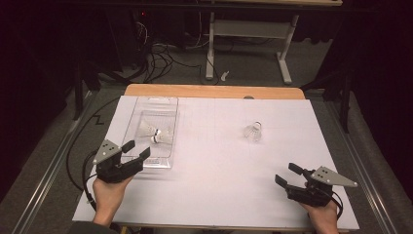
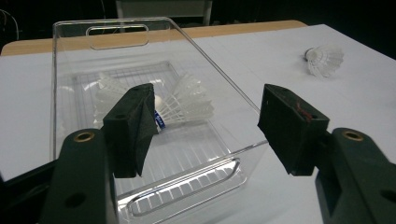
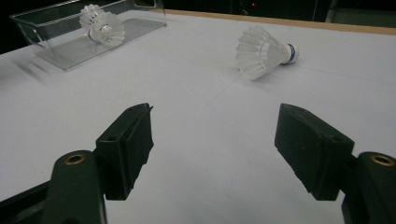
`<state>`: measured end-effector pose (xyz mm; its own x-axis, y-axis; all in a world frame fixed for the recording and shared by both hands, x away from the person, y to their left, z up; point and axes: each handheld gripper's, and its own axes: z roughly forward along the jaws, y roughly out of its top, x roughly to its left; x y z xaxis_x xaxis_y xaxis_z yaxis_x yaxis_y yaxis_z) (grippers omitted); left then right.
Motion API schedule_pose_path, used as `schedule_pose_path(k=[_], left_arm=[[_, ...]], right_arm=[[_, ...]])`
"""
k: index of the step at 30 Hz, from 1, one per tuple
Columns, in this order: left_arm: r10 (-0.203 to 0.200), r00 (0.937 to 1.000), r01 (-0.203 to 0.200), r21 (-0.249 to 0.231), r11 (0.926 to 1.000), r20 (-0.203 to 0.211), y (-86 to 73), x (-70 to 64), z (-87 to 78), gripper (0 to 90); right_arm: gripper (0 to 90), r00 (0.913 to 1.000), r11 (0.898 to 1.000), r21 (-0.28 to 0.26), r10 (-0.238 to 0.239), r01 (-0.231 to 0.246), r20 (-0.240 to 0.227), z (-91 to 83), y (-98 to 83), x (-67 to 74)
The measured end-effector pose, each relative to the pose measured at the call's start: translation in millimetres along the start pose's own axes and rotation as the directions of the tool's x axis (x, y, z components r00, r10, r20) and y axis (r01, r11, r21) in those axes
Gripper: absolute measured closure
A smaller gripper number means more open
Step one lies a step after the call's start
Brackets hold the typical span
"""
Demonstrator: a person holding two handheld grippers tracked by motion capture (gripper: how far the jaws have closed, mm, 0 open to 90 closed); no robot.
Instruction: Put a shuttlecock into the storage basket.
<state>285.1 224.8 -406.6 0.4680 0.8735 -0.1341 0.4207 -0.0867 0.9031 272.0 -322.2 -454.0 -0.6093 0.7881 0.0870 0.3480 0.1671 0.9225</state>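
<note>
Dim room behind, with cables on the floor (image 1: pixel 165 58) and a pale desk frame (image 1: pixel 251 34) at 12 o'clock; up front a white sheet (image 1: pixel 219 165) over a wooden table (image 1: pixel 214 91). On the sheet's left half, at about 10 o'clock from its middle, a clear plastic tray (image 1: pixel 160 105) with a handle slot in each end wall. Inside it, two white shuttlecocks (image 1: pixel 157 134) lying on their sides, corks meeting in the middle and skirts fanning outward; in the left gripper view the same pair (image 2: pixel 187 103) seen through the tray's near wall (image 2: pixel 205 161), a blue band just visible at the corks. Just at the tray's near end, at 6 o'clock from it, the left gripper (image 1: pixel 135 148), held by a hand (image 1: pixel 109 195) coming in from the bottom edge; jaws spread wide, nothing between the pads, the near rim of the tray straight ahead of them but not touched. Well apart on the bare sheet, at about 2 o'clock from the middle, a third shuttlecock (image 1: pixel 253 132), lying on its side with the cork toward 12 o'clock; in the right gripper view (image 3: pixel 261 51) ahead of the jaws, cork with blue band pointing right. At the sheet's lower right, near 4 o'clock, the right gripper (image 1: pixel 287 174), grey three-cornered plate on top, jaws likewise wide apart and empty, hovering low over plain sheet and aimed toward 10 o'clock.
</note>
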Motion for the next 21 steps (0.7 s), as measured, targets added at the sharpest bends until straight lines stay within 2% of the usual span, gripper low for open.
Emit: schedule_pose_path(k=[21], left_arm=[[-0.01,0.9999,0.01,-0.026,0.9996,0.005,-17.0,-2.7,-5.2,35.3]], right_arm=[[28.1,0.9999,1.0,0.003,0.004,-0.004,0.009,0.1,0.5,-1.0]])
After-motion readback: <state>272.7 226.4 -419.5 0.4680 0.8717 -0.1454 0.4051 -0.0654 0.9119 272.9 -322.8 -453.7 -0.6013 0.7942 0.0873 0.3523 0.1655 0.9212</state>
